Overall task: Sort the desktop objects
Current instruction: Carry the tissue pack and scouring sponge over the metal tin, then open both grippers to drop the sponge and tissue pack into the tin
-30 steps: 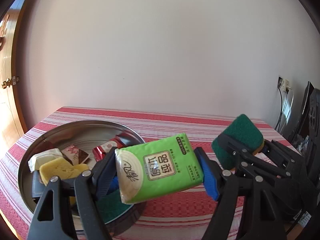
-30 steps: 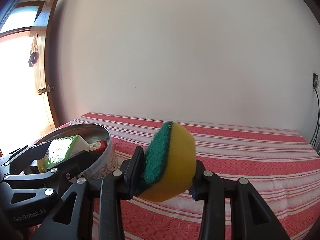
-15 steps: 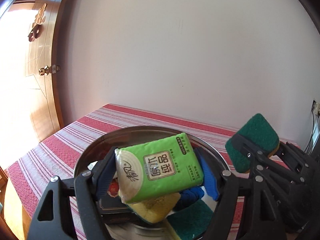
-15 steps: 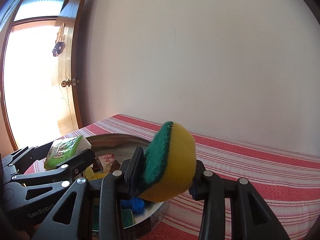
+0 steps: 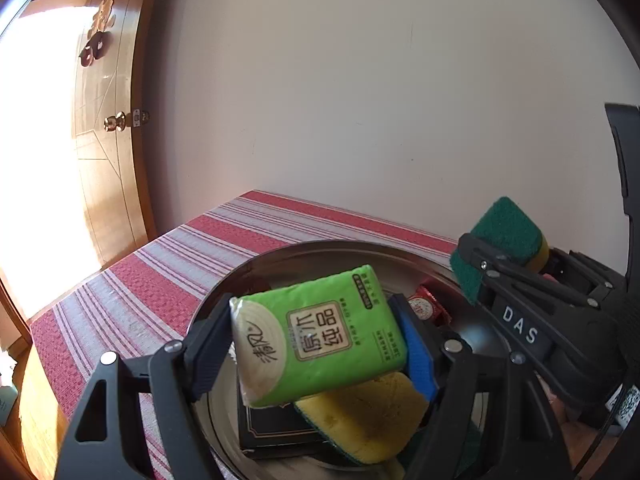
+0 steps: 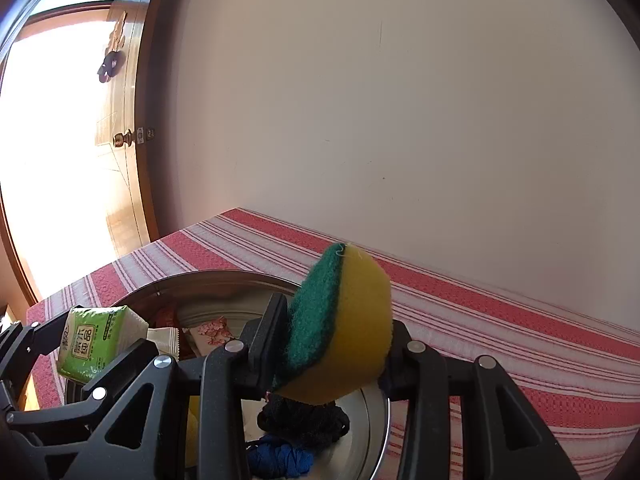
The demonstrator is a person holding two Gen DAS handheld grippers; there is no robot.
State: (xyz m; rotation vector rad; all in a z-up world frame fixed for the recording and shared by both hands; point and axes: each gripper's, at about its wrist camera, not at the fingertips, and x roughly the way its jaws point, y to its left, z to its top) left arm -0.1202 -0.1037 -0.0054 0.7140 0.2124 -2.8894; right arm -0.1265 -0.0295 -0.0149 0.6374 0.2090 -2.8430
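The left gripper point(image 5: 316, 344) is clamped on a green tissue pack point(image 5: 320, 336), its two fingers pressing the pack's short ends so the pack's long axis runs across from finger to finger, tilted with the right end higher. The printed face looks back toward the camera. It hangs above a round metal tray point(image 5: 256, 268), not touching the things below.

The right gripper point(image 6: 328, 344) squeezes a sponge point(image 6: 340, 324) between its fingers, the green scouring layer against the left finger and the yellow foam bulging to the right. The sponge stands on edge, its long axis pointing up and away from the gripper. It is held over the tray's right side, close to the rim point(image 6: 224, 276).

In the tray lie another yellow sponge point(image 5: 364, 416) with a green underside, partly on top of a dark flat box point(image 5: 276, 428), and red-wrapped packets point(image 5: 424, 308) near the far right wall. From the right wrist view a black fabric bundle point(image 6: 304, 420) sits right under the held sponge, a blue fabric bundle point(image 6: 280, 456) just nearer, and a floral packet point(image 6: 212, 332) and a pale sachet point(image 6: 162, 338) farther left.

The tray rests on a red striped tablecloth point(image 6: 500, 332). Cloth lies open beyond the tray toward the pale wall point(image 6: 400, 120) and far to the right. To the left the table edge drops off near a wooden door point(image 5: 108, 160).
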